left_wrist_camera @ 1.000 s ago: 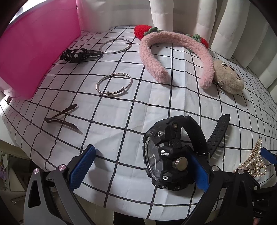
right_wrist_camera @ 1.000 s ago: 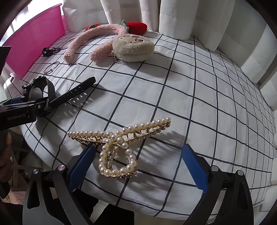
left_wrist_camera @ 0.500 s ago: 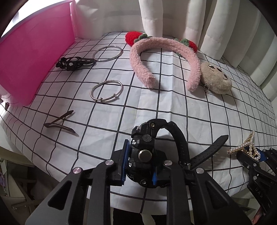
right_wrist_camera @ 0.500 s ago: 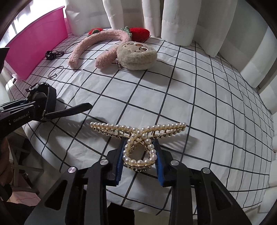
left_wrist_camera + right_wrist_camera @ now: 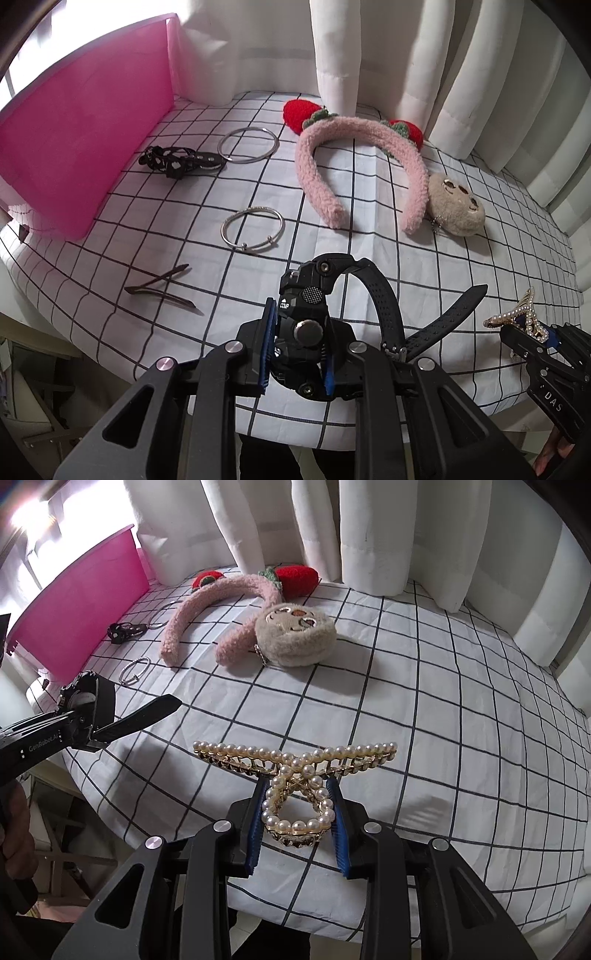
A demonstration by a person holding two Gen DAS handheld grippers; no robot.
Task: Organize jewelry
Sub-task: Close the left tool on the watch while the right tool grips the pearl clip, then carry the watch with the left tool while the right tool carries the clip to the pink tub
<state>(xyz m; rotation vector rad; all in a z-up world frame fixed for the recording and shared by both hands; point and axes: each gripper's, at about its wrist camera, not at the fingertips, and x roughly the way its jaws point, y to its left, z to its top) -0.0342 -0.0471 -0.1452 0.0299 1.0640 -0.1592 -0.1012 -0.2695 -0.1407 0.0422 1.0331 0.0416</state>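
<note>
The left tongs [image 5: 297, 352] grip the black watch [image 5: 304, 325] by its case, the blue pads pressed to either side. The watch stands on edge, its crown facing the camera; one strap arches over, and the other points off to the right. It seems to hang clear of the worktop [image 5: 461, 280], though from this angle that is hard to tell. The right tongs [image 5: 297, 825] are clamped on the looped handle of the pearl hair claw [image 5: 295, 775]. Its long pearl row lies crosswise, left to right, ahead of the pads and above the checked cloth. Farther out on the left lie a dark hairpin [image 5: 162, 290], then a silver bangle [image 5: 253, 230], a black hair clip [image 5: 181, 162] and a second bangle [image 5: 247, 149]. At the back lie a pink fluffy headband [image 5: 354, 162] and a beige plush charm [image 5: 456, 208], with a pink bin [image 5: 85, 140] at the far left.
</note>
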